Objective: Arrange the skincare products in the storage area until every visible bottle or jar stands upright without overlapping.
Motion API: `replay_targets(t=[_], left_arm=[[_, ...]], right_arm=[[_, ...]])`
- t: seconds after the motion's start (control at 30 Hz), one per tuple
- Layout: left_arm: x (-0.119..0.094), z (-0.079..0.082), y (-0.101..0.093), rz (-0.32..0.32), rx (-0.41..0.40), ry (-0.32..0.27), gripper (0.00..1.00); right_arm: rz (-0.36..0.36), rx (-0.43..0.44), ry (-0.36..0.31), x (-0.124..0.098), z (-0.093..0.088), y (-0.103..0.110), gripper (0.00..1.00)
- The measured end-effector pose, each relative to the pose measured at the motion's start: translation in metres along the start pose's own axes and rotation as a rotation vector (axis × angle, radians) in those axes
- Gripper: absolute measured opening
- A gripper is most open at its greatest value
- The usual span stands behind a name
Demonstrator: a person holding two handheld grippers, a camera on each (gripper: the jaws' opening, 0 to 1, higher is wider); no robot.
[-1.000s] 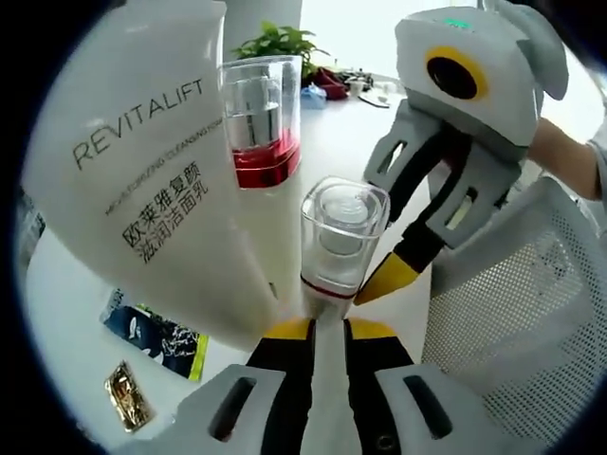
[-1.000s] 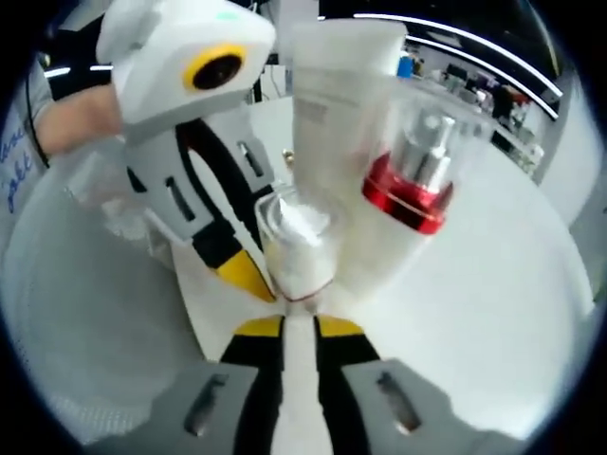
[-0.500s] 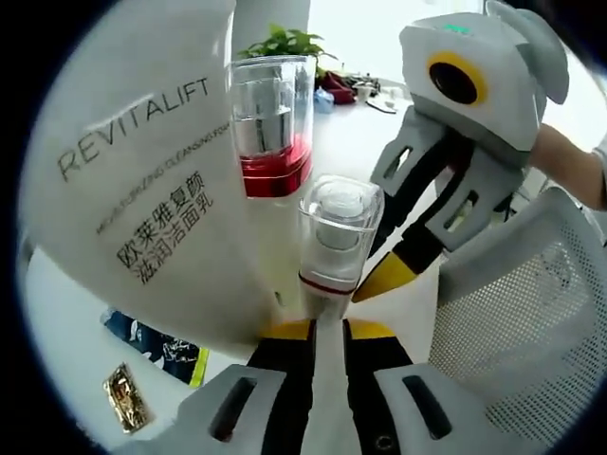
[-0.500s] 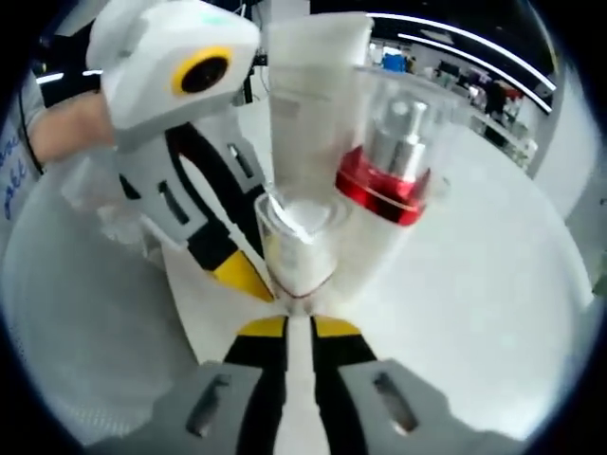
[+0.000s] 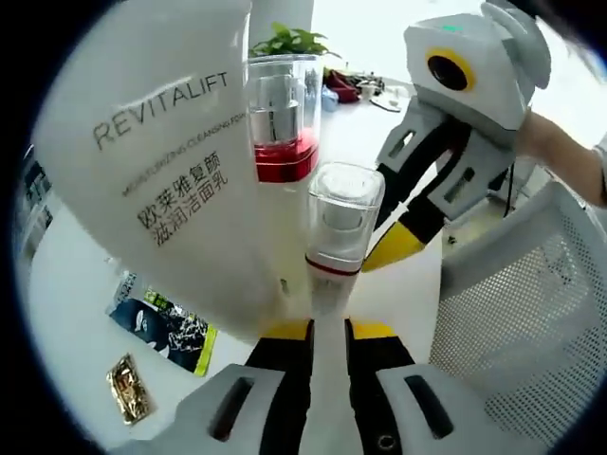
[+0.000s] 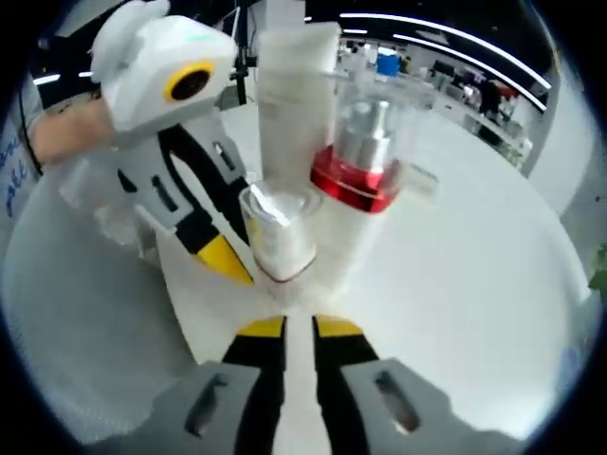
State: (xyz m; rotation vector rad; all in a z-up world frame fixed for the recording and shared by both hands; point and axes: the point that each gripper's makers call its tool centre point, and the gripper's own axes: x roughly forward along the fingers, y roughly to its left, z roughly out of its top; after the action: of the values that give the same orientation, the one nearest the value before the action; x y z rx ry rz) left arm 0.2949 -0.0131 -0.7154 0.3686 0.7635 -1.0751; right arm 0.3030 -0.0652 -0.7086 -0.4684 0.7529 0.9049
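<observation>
Left gripper (image 5: pixel 327 327) pinched on small clear-capped bottle (image 5: pixel 338 232), which stands at 12 o'clock from its jaws. Right gripper (image 6: pixel 298 328): jaws near-closed, nothing visibly between the tips; same bottle just beyond. At 10 o'clock, white REVITALIFT cleanser tube (image 5: pixel 161 161); red-collared pump bottle (image 5: pixel 282 118) beside it. White mesh basket (image 5: pixel 517 313) at 3 o'clock.

left gripper (image 5: pixel 327 329) clamping small bottle (image 5: pixel 339 227), beside Revitalift tube (image 5: pixel 161 180)
</observation>
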Motion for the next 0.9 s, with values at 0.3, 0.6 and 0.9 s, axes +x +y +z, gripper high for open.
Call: replay_targets(t=[0.3,0.6,0.9], left_arm=[[-0.019,-0.017,0.018,0.049,-0.024,0.016,0.11],[-0.023,-0.01,0.046,0.128,-0.025,-0.013,0.21],[-0.014,0.002,0.048,0.123,0.023,-0.051,0.24]], right_arm=[[0.018,-0.108,-0.062,0.001,0.007,-0.022,0.18],[0.112,-0.266,-0.075,0.014,0.017,-0.028,0.2],[0.216,-0.375,-0.088,0.021,0.027,-0.024,0.26]])
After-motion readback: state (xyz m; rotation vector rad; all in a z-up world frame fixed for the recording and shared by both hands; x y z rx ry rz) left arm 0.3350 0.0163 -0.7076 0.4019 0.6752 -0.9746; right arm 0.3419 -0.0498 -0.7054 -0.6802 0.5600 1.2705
